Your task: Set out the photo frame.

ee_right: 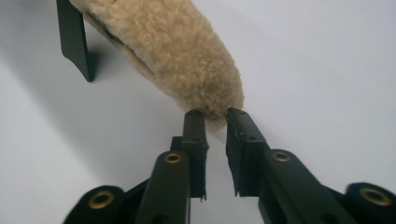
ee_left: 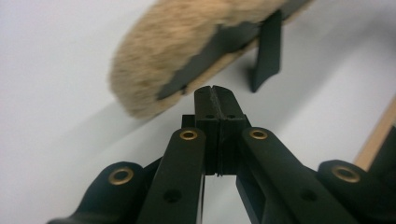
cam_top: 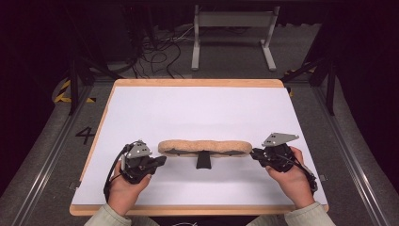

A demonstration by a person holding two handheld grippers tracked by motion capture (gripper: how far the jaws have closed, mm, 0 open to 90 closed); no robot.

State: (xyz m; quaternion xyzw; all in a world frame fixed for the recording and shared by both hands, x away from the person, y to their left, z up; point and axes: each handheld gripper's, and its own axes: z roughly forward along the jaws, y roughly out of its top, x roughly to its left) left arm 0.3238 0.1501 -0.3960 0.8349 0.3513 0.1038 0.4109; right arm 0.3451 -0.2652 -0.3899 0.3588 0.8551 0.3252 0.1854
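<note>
A long tan fleece pad (cam_top: pixel 204 148) with a black strap (cam_top: pixel 203 160) hanging at its middle lies crosswise on the white counter (cam_top: pixel 197 108), toward its six o'clock edge. The left claw (ee_left: pixel 215 93) is pressed together on nothing, just off the pad's nine o'clock end. The right claw (ee_right: pixel 215 117) stands slightly apart, its tips touching the three o'clock end.
</note>
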